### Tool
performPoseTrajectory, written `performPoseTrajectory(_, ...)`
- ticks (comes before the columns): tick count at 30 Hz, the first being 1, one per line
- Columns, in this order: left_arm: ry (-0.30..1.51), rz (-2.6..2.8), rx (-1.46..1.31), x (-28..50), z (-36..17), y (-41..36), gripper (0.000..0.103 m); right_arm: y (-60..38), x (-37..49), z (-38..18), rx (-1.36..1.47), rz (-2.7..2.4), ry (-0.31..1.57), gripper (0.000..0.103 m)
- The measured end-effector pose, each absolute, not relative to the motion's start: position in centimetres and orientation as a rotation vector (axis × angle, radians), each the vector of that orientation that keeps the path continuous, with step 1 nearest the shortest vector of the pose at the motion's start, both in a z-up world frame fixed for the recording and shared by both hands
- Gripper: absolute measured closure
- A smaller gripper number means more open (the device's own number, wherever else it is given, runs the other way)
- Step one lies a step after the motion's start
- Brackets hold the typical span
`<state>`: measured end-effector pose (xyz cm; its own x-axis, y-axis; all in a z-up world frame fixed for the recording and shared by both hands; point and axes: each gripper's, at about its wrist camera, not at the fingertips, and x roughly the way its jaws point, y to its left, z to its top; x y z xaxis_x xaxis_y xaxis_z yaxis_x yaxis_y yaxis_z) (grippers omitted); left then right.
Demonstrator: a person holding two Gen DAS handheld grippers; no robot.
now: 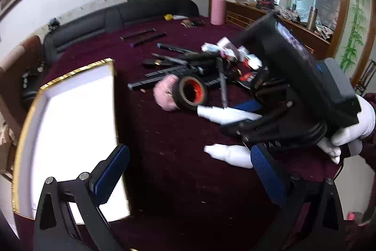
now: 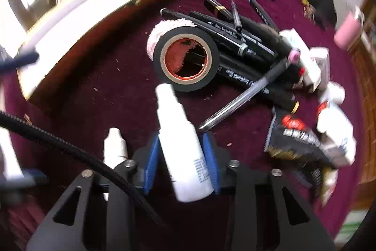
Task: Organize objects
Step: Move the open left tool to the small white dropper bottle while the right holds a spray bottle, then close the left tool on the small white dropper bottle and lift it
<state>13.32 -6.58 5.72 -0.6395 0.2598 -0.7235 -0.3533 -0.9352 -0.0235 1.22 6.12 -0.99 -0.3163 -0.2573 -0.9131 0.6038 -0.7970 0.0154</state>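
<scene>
Right gripper (image 2: 181, 157) angled steeply down over the maroon tablecloth (image 2: 117, 95), pads clamped on a white spray bottle (image 2: 183, 147), while left gripper (image 1: 190, 171) hovers wide and empty.

- Bare maroon cloth (image 2: 98, 86) between the tape roll (image 2: 186, 59) and the gold-edged box (image 2: 70, 22): open lane.
- Behind and right of the tape roll: heaped markers (image 2: 237, 37), a pen (image 2: 244, 98), small cartons (image 2: 312, 65), packets (image 2: 296, 135); no clear way through.
- Touching the tape roll's near edge: a white bottle (image 2: 181, 140).
- Near-left of the tape roll: a small dropper bottle (image 2: 115, 145), a black cable (image 2: 58, 140).
</scene>
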Motion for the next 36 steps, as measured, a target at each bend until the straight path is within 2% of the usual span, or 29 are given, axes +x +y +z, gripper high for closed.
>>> performPoseTrajectory(3,0.129,2.526,-1.191,12.9,4.8,-5.9,0.002,7.9,1.2,-0.9,1.445,-2.150,0.322,0.075)
performPoseTrajectory(8,-0.012,2.427,-1.321,12.3,3.0,-4.2,0.011,11.5,1.8,-0.7,1.476,-2.222,0.172,0.075)
performPoseTrajectory(9,-0.048,2.400,-1.353,11.9,2.6,-3.8,0.021,12.6,2.0,-0.6,1.474,-2.235,0.132,0.075)
performPoseTrajectory(10,-0.056,2.385,-1.390,11.6,2.1,-3.4,0.037,13.0,2.2,-0.5,1.473,-2.242,0.111,0.075)
performPoseTrajectory(13,0.043,2.417,-1.436,11.2,1.2,-1.8,0.058,15.0,2.7,0.1,1.459,-2.273,0.064,0.075)
performPoseTrajectory(14,0.080,2.422,-1.449,11.0,1.0,-1.3,0.061,15.5,2.8,0.3,1.450,-2.283,0.052,0.075)
performPoseTrajectory(15,0.096,2.424,-1.453,11.0,1.1,-1.0,0.068,15.8,3.0,0.5,1.442,-2.290,0.038,0.075)
performPoseTrajectory(18,0.110,2.434,-1.449,10.6,1.2,-0.7,0.072,16.4,3.1,0.8,1.415,-2.301,0.009,0.075)
performPoseTrajectory(20,0.089,2.432,-1.438,10.2,1.2,-0.9,0.079,16.5,2.9,0.7,1.403,-2.293,-0.008,0.075)
performPoseTrajectory(22,0.045,2.414,-1.435,9.6,1.2,-1.3,0.103,16.6,3.3,0.6,1.395,-2.279,-0.028,0.075)
performPoseTrajectory(23,-0.002,2.389,-1.427,9.4,1.2,-1.6,0.103,16.5,3.4,0.7,1.393,-2.271,-0.037,0.075)
performPoseTrajectory(31,-0.003,2.405,-1.310,9.5,2.8,-1.8,0.101,16.3,3.4,0.7,1.376,-2.272,-0.032,0.075)
performPoseTrajectory(32,-0.034,2.405,-1.307,9.3,3.2,-1.8,0.099,16.6,3.2,0.7,1.373,-2.278,-0.045,0.075)
performPoseTrajectory(34,-0.101,2.403,-1.335,8.2,3.3,-1.4,0.075,17.4,3.1,0.8,1.370,-2.288,-0.078,0.075)
performPoseTrajectory(36,-0.192,2.396,-1.371,6.8,3.1,-1.0,0.069,18.3,3.2,0.8,1.371,-2.300,-0.122,0.075)
